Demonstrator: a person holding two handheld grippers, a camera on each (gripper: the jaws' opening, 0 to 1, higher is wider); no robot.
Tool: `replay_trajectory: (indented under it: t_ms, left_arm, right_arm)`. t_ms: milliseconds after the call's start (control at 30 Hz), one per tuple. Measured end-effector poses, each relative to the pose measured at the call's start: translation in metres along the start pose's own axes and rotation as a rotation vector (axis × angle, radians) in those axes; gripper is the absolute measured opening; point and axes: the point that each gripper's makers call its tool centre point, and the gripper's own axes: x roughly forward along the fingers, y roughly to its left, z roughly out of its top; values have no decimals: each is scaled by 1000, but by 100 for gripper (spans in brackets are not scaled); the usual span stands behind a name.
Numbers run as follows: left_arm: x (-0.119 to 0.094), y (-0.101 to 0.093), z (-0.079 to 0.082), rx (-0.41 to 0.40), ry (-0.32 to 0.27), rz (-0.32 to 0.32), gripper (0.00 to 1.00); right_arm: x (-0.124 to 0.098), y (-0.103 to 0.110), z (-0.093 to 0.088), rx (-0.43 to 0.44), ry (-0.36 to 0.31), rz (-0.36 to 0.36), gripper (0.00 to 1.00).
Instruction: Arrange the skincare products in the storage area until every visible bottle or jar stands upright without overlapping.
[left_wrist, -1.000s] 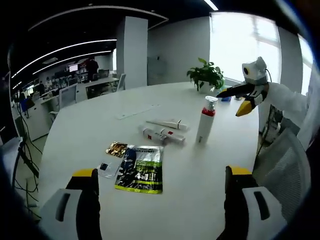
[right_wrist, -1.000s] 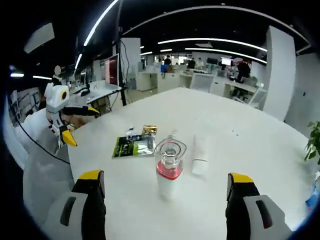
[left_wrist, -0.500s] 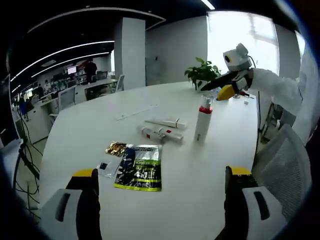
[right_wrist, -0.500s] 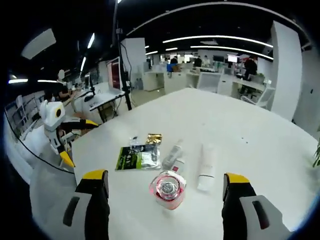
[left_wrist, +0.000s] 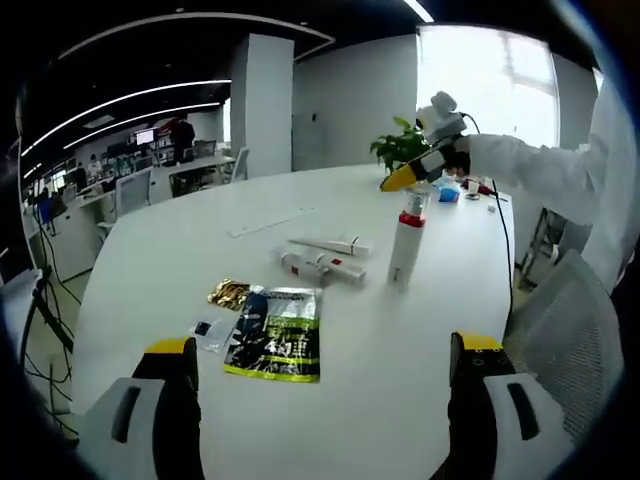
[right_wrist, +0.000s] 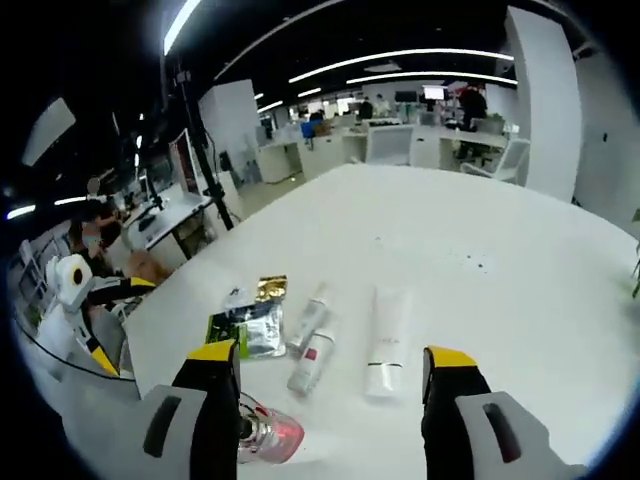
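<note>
While both grippers hung above the table, conditions were as follows.

Surface: white round table (left_wrist: 180, 250).
Left gripper (left_wrist: 320, 410): fingers spread wide, nothing between them; dark sachet (left_wrist: 275, 335) lay just ahead of the tips, a gold packet (left_wrist: 230, 294) beyond it.
Right gripper (right_wrist: 330, 420): fingers parted, holding nothing; it also appeared in the left gripper view (left_wrist: 412, 172), poised just over the pump bottle's cap.
Pump bottle (left_wrist: 408, 240): upright, white with red collar; its clear cap sat beside the right gripper's left finger (right_wrist: 268, 436).
Tubes: white tube (right_wrist: 384, 340) and two slimmer tubes (right_wrist: 312, 345) lay flat ahead of the right fingers, close together, apart from the bottle.
Handling, judged: tubes likely light, soft-walled, smooth; grip across the stiffer cap end, since a mid-body squeeze could deform or slip.
Bottle, judged: rigid, top-heavy; easily toppled by a knock at the cap.
</note>
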Motion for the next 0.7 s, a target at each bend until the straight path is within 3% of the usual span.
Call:
replay_trajectory:
  t_ms: [200,267,400,533,700]
  left_arm:
    - [1,1,-2,-10,3,0,99]
    - [1,2,-2,-14,2,-2,99]
    - [4,1,-4,-20,5,-12,99]
    - [7,0,-6,-25,13,-16,99]
    - [7,0,-7,-41,10,-16,99]
  right_arm:
    - [16,-11,-5,-3,32,-40,64]
    - [28,-26,-7,2,46,-47,63]
    - [45,-37,-23,-43,121,-90,60]
    - [57,-32,-30,-67,155,-99,56]
    - [75,-41,-43,-87,198,-107,53]
